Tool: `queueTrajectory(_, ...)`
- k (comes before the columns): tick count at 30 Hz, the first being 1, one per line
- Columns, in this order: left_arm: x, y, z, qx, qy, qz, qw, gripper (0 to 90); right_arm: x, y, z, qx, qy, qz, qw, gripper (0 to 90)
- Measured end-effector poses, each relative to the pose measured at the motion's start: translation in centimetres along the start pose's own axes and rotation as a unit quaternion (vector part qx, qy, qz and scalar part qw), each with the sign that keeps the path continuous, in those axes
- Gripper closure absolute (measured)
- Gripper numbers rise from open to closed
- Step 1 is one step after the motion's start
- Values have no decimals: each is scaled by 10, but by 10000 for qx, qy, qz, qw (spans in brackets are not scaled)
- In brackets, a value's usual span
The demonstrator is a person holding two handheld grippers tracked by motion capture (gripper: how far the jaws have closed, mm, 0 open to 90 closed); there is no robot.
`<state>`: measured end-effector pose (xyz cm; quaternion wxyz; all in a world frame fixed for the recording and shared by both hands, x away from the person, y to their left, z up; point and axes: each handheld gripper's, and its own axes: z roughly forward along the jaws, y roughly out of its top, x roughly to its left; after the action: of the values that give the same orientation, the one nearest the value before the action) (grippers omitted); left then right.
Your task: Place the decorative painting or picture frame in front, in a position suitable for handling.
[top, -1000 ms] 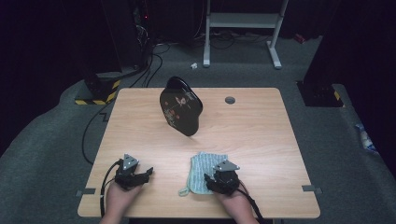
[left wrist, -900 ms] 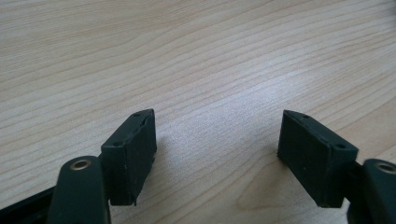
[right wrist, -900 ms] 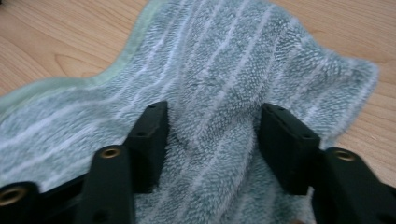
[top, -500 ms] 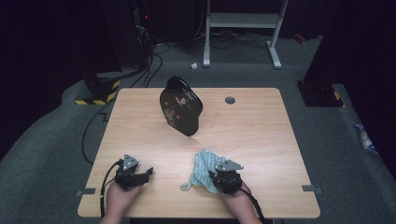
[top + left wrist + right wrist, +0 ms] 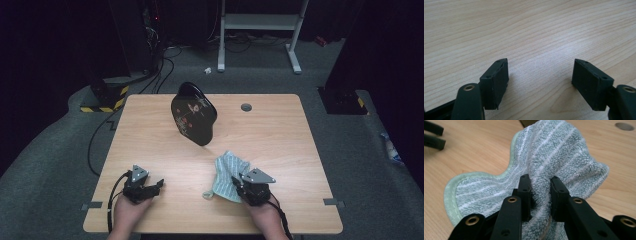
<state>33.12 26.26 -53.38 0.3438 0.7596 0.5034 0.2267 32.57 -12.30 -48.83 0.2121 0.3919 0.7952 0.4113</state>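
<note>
The left gripper [image 5: 159,183] rested low with its jaws wide apart; the right gripper [image 5: 540,185] was pinched closed.

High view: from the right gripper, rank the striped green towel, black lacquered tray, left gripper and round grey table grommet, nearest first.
1. Striped green towel, pinched in the right gripper, just to its left.
2. Black lacquered tray, farther back and to the left; left gripper, across the near edge. Too close to call.
3. Round grey table grommet, at the far edge.
</note>
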Motion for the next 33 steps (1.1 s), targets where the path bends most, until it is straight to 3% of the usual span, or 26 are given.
queueTrajectory(8, 0, 0, 0, -4, -2, 1, 10000, 296, -29, -1, -17, -156, -289, 265, 9991, 733)
queueTrajectory(11, 0, 0, 0, -2, -15, 11, 10000, 297, -50, -5, -26, -203, -538, 449, 9973, 735)
queueTrajectory(17, 0, 0, 0, -6, -14, 11, 10000, 298, -72, -12, -35, -220, -772, 699, 9943, 734)
queueTrajectory(24, 0, 0, 0, -6, -23, 4, 10000, 299, -95, -30, -35, 73, -1062, 881, 9904, 732)
queueTrajectory(28, 0, 0, 0, -4, -22, 16, 10000, 299, -98, -37, -30, 247, -1174, 872, 9889, 729)
queueTrajectory(30, 0, 0, 0, -5, -23, 16, 10000, 299, -100, -44, -23, 465, -1304, 834, 9869, 705)
queueTrajectory(33, 0, 0, 0, -2, -28, 9, 10000, 299, -100, -48, -19, 570, -1363, 816, 9857, 662)
